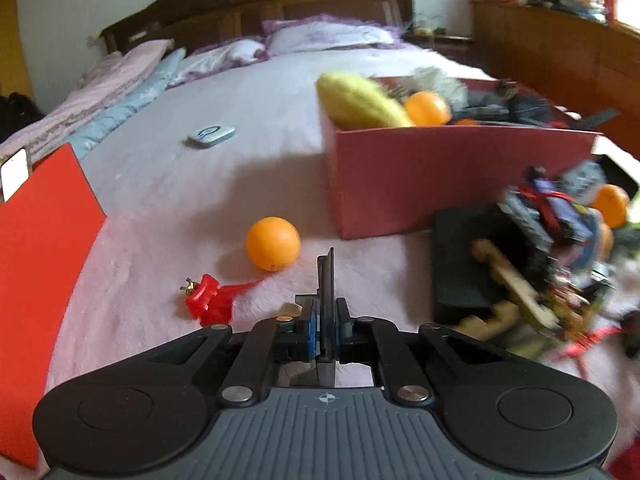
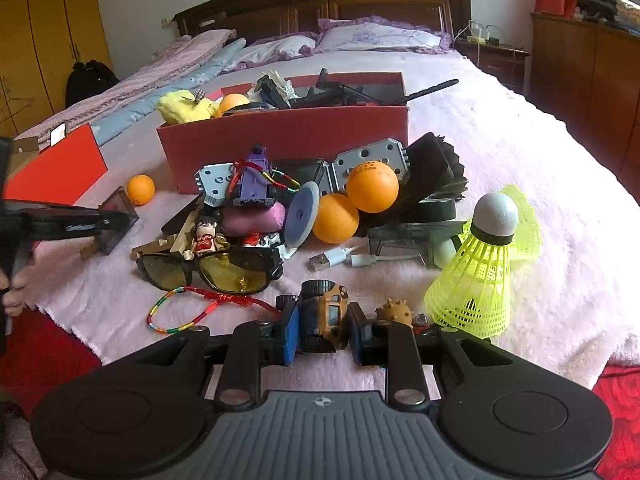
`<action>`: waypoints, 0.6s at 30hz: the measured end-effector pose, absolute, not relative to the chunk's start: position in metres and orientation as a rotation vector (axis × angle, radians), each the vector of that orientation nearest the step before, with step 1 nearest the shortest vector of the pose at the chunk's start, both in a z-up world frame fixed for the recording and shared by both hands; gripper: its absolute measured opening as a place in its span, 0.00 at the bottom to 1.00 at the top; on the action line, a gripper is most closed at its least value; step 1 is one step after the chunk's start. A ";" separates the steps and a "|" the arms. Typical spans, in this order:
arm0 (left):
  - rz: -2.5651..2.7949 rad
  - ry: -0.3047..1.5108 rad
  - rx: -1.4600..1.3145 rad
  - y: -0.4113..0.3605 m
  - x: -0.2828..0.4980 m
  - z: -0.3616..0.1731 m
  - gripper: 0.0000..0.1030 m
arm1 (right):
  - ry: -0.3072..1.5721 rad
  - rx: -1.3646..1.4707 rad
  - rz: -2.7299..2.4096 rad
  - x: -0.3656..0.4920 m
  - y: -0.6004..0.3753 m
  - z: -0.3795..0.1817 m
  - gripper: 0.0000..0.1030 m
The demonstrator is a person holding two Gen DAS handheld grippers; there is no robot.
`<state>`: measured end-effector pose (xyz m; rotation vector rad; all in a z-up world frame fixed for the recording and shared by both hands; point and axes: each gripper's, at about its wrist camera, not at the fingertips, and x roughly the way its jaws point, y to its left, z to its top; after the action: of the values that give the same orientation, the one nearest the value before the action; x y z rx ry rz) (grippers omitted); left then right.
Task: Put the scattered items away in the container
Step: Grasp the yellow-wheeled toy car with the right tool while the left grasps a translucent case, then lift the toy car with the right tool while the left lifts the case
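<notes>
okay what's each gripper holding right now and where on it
The left gripper is shut on a thin dark translucent plate, pinched across its flat faces near one edge. The right gripper grips a small toy car across its sides.

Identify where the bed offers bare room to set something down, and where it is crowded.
Free: blanket between the red box and the small white device; also right of the shuttlecock. Crowded: the toy pile fronting the box.
</notes>
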<state>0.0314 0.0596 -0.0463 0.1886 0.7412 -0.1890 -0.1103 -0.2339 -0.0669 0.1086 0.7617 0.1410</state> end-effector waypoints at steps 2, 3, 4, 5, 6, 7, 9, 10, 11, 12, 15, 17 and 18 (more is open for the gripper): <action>-0.234 0.732 0.218 0.057 0.011 -0.042 0.10 | 0.759 0.106 0.143 -0.112 -0.233 -0.066 0.26; -0.257 0.730 0.244 0.054 0.001 -0.042 0.10 | 0.758 0.106 0.144 -0.113 -0.233 -0.066 0.26; -0.279 0.728 0.270 0.051 -0.010 -0.041 0.10 | 0.757 0.105 0.146 -0.114 -0.232 -0.065 0.26; -0.299 0.734 0.295 0.047 -0.020 -0.042 0.10 | 0.756 0.105 0.149 -0.116 -0.232 -0.065 0.26; -0.319 0.742 0.319 0.043 -0.029 -0.044 0.10 | 0.756 0.104 0.153 -0.118 -0.232 -0.064 0.26; -0.337 0.750 0.341 0.039 -0.037 -0.048 0.11 | 0.755 0.104 0.156 -0.120 -0.231 -0.063 0.26; -0.373 0.763 0.373 0.030 -0.051 -0.054 0.22 | 0.759 0.091 0.169 -0.125 -0.229 -0.062 0.26; -0.387 0.765 0.375 0.026 -0.058 -0.056 0.27 | 0.761 0.085 0.175 -0.127 -0.227 -0.061 0.26; -0.401 0.767 0.373 0.021 -0.064 -0.057 0.39 | 0.763 0.078 0.181 -0.129 -0.226 -0.061 0.26; -0.413 0.768 0.364 0.018 -0.068 -0.057 0.48 | 0.769 0.073 0.186 -0.131 -0.225 -0.061 0.26; -0.462 0.742 0.372 0.008 -0.081 -0.054 0.49 | 0.786 0.056 0.199 -0.134 -0.223 -0.062 0.26; -0.473 0.713 0.399 0.003 -0.089 -0.051 0.52 | 0.797 0.045 0.207 -0.136 -0.222 -0.063 0.29; -0.464 0.705 0.395 0.003 -0.090 -0.048 0.55 | 0.808 0.044 0.213 -0.137 -0.222 -0.064 0.32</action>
<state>-0.0896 0.0034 -0.0484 0.3949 0.7049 -0.4644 -0.1370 -0.2215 -0.0640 0.0437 0.8082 0.2130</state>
